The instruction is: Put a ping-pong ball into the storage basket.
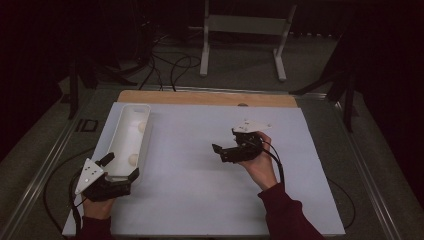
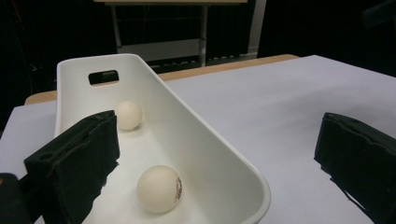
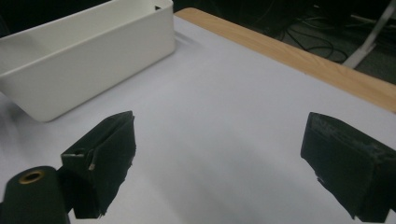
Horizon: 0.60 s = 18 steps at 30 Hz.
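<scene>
High view: a long white bin lies on the left part of the white tabletop. Its long axis runs from the near left edge towards the far edge, leaning slightly right as it goes away from the person. Two pale balls rest inside, one near the far end and one near the near end. The left gripper is at the bin's near end, jaws spread wide, one on each side of that end; contact with the wall cannot be confirmed. The right gripper is held over the middle of the tabletop, well apart from the bin, pointing left towards it, jaws apart and empty.

Left gripper view: the bin extends away from the camera, its handle slot at the far end. The near ball carries a dark mark; the far ball sits towards the slotted end. One jaw stands over the bin's interior, the other outside over the bare tabletop, with the rounded near-right wall between them. Nothing is gripped.

Right gripper view: the jaws stand wide open over bare tabletop, holding nothing. The bin lies beyond at upper left, its long side wall facing the camera.
</scene>
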{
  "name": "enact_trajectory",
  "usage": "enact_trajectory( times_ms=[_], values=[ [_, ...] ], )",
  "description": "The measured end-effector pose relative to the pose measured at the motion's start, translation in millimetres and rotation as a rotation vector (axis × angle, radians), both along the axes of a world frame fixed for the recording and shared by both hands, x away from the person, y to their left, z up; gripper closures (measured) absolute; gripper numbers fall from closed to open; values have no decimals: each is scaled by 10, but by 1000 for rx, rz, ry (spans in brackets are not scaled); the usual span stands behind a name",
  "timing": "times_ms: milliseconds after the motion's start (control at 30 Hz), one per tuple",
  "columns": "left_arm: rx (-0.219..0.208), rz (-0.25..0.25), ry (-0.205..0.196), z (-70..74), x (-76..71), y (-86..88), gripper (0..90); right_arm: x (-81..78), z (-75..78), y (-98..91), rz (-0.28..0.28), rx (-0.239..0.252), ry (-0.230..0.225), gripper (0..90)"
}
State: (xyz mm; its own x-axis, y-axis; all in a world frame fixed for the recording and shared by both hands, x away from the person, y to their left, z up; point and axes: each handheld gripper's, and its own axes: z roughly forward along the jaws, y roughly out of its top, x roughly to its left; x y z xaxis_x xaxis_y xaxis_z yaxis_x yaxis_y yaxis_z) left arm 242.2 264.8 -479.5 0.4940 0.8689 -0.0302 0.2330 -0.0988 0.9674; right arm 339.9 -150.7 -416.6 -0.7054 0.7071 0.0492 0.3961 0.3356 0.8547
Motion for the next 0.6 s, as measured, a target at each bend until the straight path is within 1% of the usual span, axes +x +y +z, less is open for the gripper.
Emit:
enact_trajectory(
  times_ms=[167, 200, 233, 267, 367, 433, 467, 567, 600],
  values=[
    [2, 2, 11, -3, 17, 7, 8, -87, -94, -178, -43, 2, -5, 97],
    [2, 2, 11, -3, 17, 7, 8, -87, -94, -178, -43, 2, -5, 97],
    [0, 5, 14, -4, 27, 7, 8, -104, -118, -223, -49, 3, -6, 97],
    [-2, 6, 14, -3, 29, 5, 8, -140, -166, -307, -69, -9, -2, 96],
    [1, 8, 13, 0, 35, -3, 8, -208, -201, -397, -87, -15, -23, 96],
    [3, 7, 14, 6, 38, -8, 8, -232, -209, -418, -91, -21, -29, 96],
    [3, 6, 14, 8, 39, -11, 8, -290, -218, -450, -97, -35, -49, 96],
    [6, 7, 18, 16, 44, -23, 8, -374, -225, -483, -94, -49, -68, 96],
    [6, 7, 18, 16, 44, -23, 8, -374, -225, -483, -94, -49, -68, 96]
  ],
)
